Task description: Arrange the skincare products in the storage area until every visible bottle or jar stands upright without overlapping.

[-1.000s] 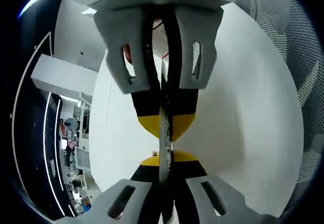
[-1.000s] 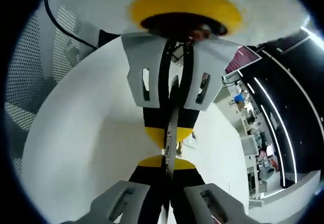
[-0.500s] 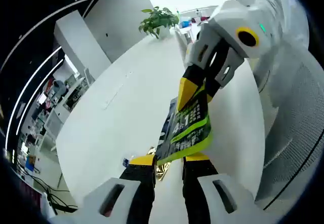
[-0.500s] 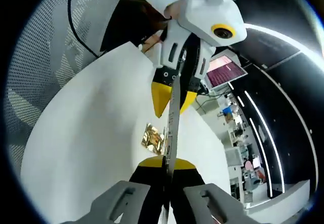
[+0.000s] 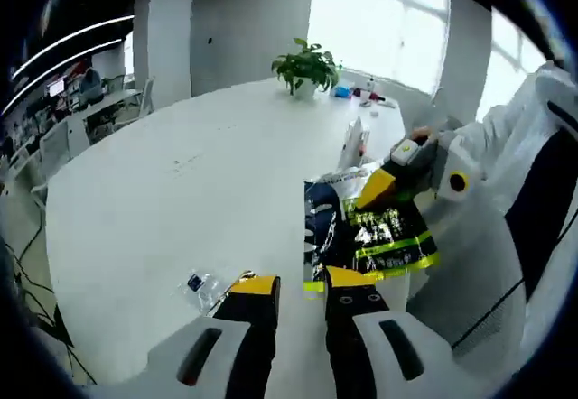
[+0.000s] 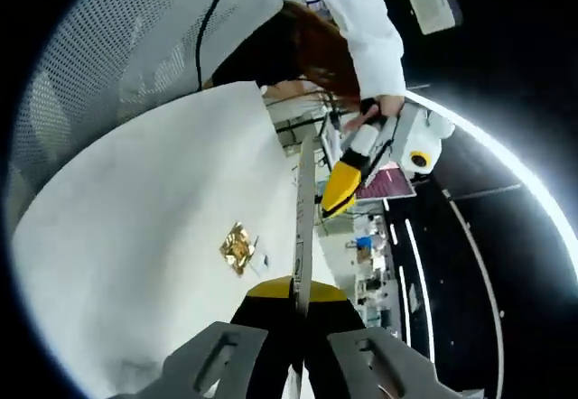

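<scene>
Above the white table (image 5: 172,191), the right gripper (image 6: 298,295) clamps a dark, green-striped packet (image 5: 379,232) edge-on, while the left gripper (image 5: 298,286), jaws apart, sits just below the packet's lower corner.

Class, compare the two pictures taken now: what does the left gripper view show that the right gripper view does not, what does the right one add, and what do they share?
In the left gripper view: a potted plant at the table's far edge and the printed packet face-on, with green and yellow stripes.
In the right gripper view: a small gold foil item lying on the table, and a person's hand holding the left gripper.
In both: the white table and the packet, clamped by the right gripper.
</scene>
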Available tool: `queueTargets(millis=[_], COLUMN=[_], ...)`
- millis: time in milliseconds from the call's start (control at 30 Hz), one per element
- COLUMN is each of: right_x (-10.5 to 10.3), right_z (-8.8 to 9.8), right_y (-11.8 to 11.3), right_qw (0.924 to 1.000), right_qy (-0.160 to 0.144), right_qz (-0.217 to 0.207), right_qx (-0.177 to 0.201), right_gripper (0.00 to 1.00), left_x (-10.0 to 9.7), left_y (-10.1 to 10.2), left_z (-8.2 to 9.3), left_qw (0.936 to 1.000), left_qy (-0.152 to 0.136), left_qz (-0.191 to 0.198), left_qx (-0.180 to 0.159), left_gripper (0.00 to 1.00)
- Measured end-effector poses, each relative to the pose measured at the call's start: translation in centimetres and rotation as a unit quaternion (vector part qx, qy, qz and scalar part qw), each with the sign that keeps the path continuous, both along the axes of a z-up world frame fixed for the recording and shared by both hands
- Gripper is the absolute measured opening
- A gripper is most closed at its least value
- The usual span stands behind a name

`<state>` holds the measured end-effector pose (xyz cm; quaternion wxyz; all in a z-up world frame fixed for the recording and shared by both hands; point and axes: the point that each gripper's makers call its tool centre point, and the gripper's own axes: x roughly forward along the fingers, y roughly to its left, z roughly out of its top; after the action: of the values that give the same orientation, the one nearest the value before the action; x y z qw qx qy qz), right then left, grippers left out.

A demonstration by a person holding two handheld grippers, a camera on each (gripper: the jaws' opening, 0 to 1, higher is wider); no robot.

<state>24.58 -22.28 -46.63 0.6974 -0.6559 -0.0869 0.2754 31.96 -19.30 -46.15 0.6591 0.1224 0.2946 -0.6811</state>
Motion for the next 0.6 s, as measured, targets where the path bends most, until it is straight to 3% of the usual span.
queueTargets(millis=[100,167,267,433,533,600], right_x=[-0.4,-0.6,-1.0,-1.5,-2.1,-2.5], right_z=[1.1,1.7,2.5,3.6,4.0,4.2], right_y=[0.5,0.8,0.9,0.8,0.9,1.1], right_qw=[0.9997,0.9987,0.9959,0.9900,0.9858,0.9837], right_qy=[-0.020,-0.039,-0.068,-0.100,-0.110,-0.113], right_qz=[0.015,0.028,0.046,0.069,0.090,0.101], right_qx=[-0.003,-0.015,-0.039,-0.071,-0.090,-0.096], right_gripper=[0.00,0.00,0.00,0.00,0.00,0.00], left_x=[-0.6,-0.9,-1.9,-3.8,-2.5,-2.2], left_y=[-1.1,-2.2,-3.2,-3.6,-3.4,-3.3], left_z=[0.4,1.2,1.9,2.1,1.4,1.6], left_qw=[0.9991,0.9951,0.9895,0.9814,0.9850,0.9805], left_qy=[0.040,0.089,0.127,0.169,0.156,0.182], left_qz=[-0.006,-0.013,-0.039,-0.071,-0.054,-0.045], left_qx=[-0.015,-0.040,-0.056,-0.058,-0.050,-0.059], left_gripper=[0.23,0.24,0.22,0.23,0.26,0.26])
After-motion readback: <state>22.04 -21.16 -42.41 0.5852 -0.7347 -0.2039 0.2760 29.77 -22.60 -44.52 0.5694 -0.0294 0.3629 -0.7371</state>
